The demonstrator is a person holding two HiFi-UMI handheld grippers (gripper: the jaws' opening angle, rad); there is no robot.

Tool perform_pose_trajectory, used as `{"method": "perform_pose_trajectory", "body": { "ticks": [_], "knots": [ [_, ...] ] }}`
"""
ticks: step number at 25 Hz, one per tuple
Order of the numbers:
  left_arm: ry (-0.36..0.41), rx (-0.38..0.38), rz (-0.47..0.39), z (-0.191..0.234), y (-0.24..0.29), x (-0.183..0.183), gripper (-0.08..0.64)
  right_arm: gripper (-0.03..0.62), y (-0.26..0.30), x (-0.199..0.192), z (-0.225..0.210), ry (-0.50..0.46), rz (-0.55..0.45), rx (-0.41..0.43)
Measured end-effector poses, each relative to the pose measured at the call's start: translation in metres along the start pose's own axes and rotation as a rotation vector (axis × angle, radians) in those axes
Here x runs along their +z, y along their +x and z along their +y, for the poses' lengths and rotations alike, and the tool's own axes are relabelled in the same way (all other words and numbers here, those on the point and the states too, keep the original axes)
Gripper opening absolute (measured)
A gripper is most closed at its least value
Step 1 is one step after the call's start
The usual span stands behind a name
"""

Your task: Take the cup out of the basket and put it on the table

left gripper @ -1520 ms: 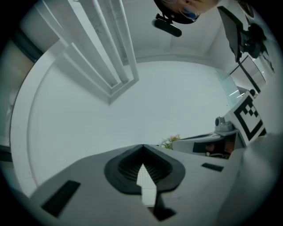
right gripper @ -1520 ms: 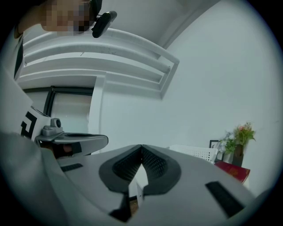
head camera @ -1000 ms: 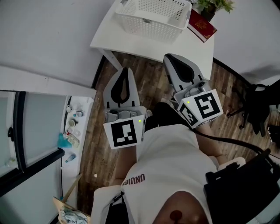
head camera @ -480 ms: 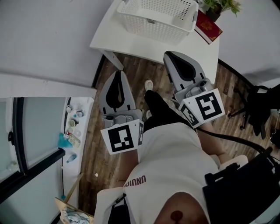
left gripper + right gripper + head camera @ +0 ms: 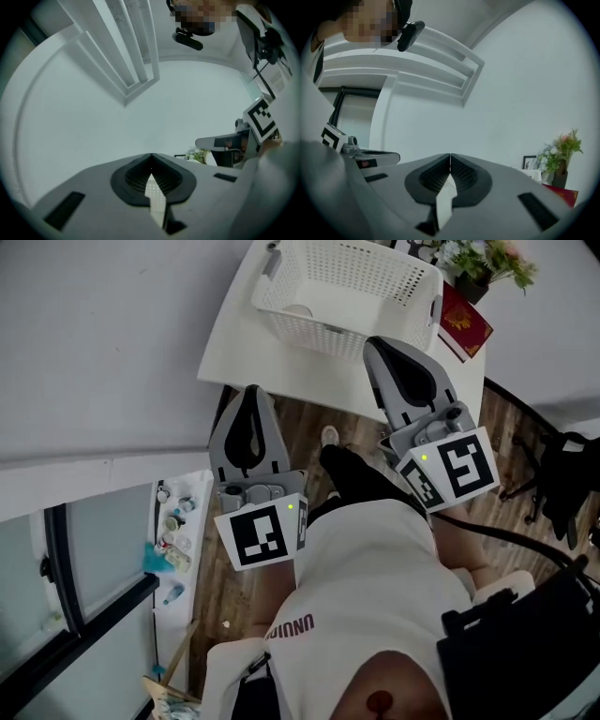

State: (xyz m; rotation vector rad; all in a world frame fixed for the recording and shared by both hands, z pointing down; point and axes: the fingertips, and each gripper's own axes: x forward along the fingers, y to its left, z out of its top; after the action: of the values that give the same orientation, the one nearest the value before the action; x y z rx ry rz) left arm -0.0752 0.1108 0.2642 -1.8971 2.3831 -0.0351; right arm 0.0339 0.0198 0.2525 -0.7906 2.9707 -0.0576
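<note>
A white lattice basket [image 5: 352, 282] stands on the white table [image 5: 246, 343] at the top of the head view. A pale round shape [image 5: 298, 310] lies in its left corner; I cannot tell whether it is the cup. My left gripper [image 5: 251, 392] is shut and empty, over the wooden floor just short of the table's front edge. Also shut and empty, my right gripper [image 5: 377, 341] has its tip over the table's front edge, below the basket's right side. In the left gripper view the left gripper [image 5: 151, 155] points at a bare wall. The right gripper [image 5: 450, 155] does the same in its own view.
A red book [image 5: 466, 322] and a potted plant [image 5: 487, 261] sit on the table right of the basket. A small picture frame [image 5: 529, 162] stands by the plant. A low shelf with small bottles [image 5: 173, 532] is at the left, and black gear [image 5: 562, 474] at the right.
Both grippers have come nearer the table, and the right tip now overlaps its edge. The basket sits lower and fuller in the head view. Both jaws stayed shut.
</note>
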Motion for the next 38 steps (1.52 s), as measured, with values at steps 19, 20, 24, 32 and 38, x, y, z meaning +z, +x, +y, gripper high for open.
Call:
{"method": "perform_pose_trajectory", "body": {
  "ticks": [19,20,24,32,38],
  "knots": [
    [0.064,-0.109,0.024,0.020,0.177,-0.002,0.012,0.019,0.135,-0.005,-0.110,0.045,0.089,-0.024],
    [0.064,-0.123,0.030,0.018,0.182,-0.005,0.012,0.020,0.136,-0.007,-0.113,0.047,0.097,-0.027],
    [0.065,-0.171,0.029,0.015,0.200,-0.006,0.012,0.020,0.141,-0.017,-0.126,0.051,0.129,-0.053],
    [0.085,-0.309,0.036,0.011,0.235,-0.002,0.012,0.020,0.159,-0.035,-0.136,0.065,0.228,-0.012],
    [0.081,-0.423,0.068,0.002,0.257,-0.008,0.012,0.020,0.175,-0.066,-0.147,0.025,0.369,0.033]
  ]
}}
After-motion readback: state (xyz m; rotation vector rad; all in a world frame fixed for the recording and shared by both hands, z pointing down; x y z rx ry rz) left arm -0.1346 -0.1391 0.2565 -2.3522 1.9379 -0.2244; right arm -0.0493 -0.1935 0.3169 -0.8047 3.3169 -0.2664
